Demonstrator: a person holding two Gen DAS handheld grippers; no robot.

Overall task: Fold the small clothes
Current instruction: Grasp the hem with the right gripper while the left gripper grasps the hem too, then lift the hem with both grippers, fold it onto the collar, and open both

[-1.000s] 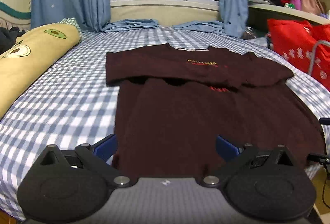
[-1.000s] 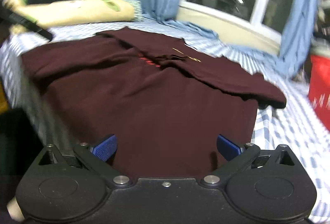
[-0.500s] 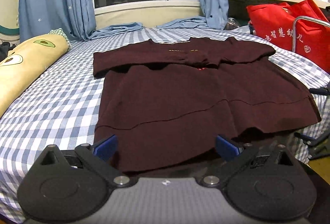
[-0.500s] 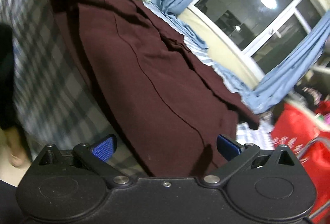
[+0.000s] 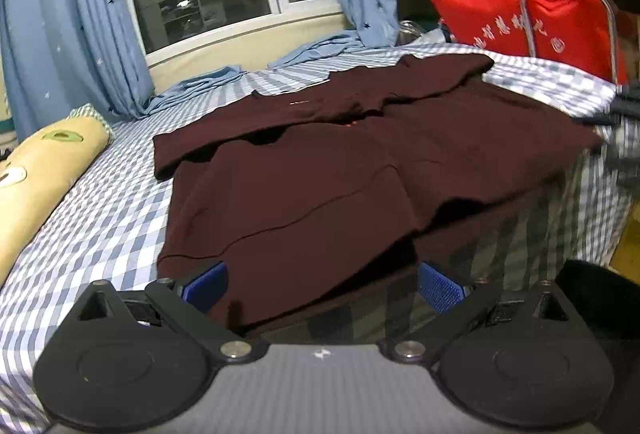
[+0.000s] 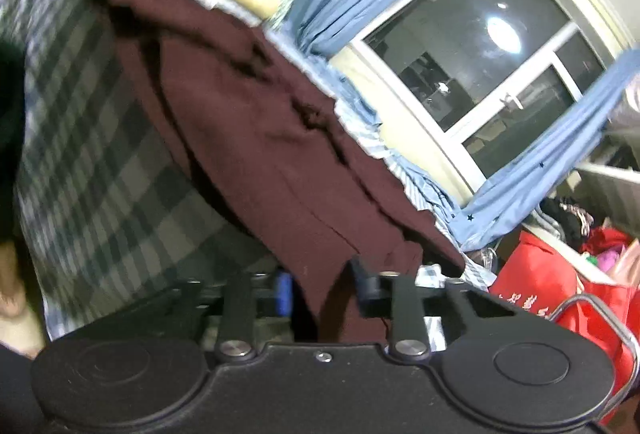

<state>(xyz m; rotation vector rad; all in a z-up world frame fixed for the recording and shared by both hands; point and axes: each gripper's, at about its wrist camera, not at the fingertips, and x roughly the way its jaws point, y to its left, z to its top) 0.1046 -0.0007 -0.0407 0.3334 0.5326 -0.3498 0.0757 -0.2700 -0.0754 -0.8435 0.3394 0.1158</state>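
The right gripper [image 6: 324,284] is closing its jaws on the hem corner of the dark maroon cotton T-shirt [image 5: 320,170]; the left gripper [image 5: 320,286] stands wide open astride the opposite hem. Spread across the blue-checked bed sheet [image 5: 100,218], the shirt looks light, limp and non-slippery, so pinching both hem corners should lift it evenly.

Bare checked bed [image 5: 100,226] left of shirt [image 5: 320,170]: passable up to pillow [image 5: 36,170] along edge. Far strip below curtains [image 5: 72,18] open. Right side blocked by red bag [image 5: 520,18] with metal handle, just beside bed.
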